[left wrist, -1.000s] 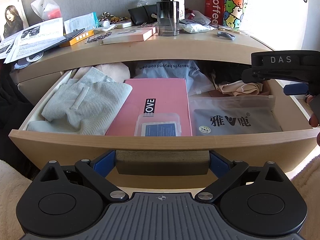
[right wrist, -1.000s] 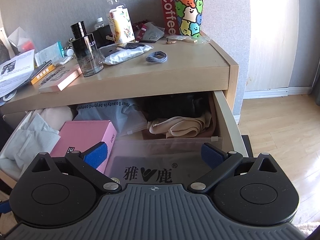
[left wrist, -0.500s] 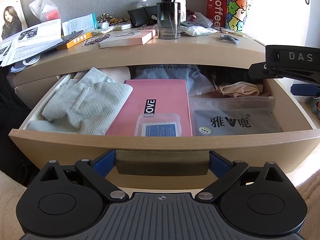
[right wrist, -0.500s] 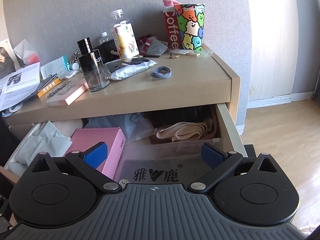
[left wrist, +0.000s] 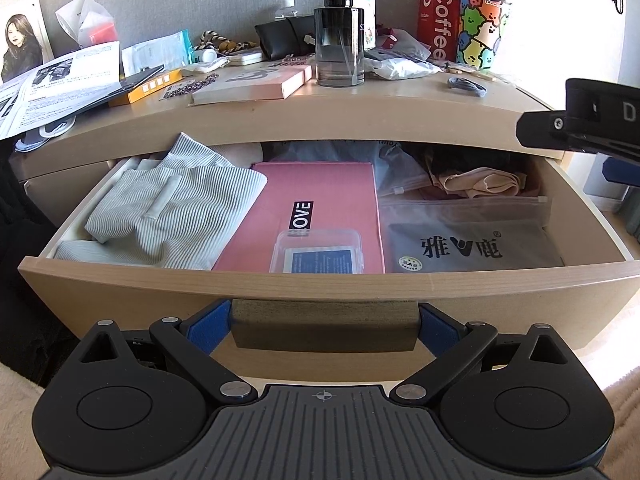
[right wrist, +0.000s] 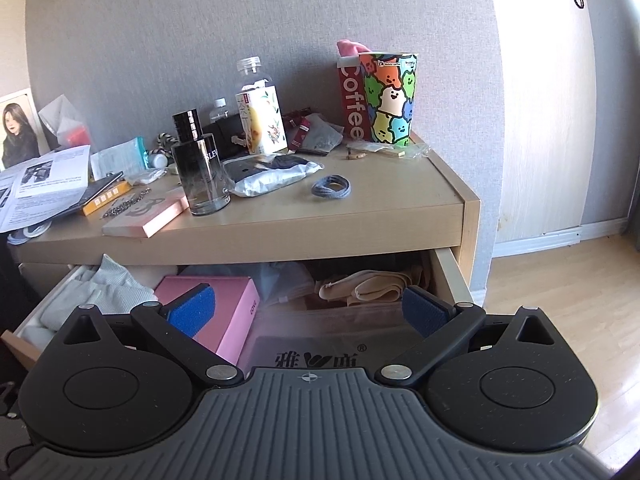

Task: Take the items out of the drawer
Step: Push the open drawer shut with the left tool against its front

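The left gripper (left wrist: 325, 322) is closed on the drawer handle (left wrist: 325, 330). The right gripper (right wrist: 316, 316), spread wide and empty, is held above the grey zip pouch (right wrist: 320, 354), which lies directly below it, long axis left-to-right.

A grey wall (right wrist: 200, 40) stands behind a light wood desk (right wrist: 360, 208) cluttered on top. To the right a pale door (right wrist: 548, 120) meets a wood floor (right wrist: 560, 280), with a white skirting (right wrist: 540, 238) along the base. Bright daylight washes in from the right, glaring on the wall.
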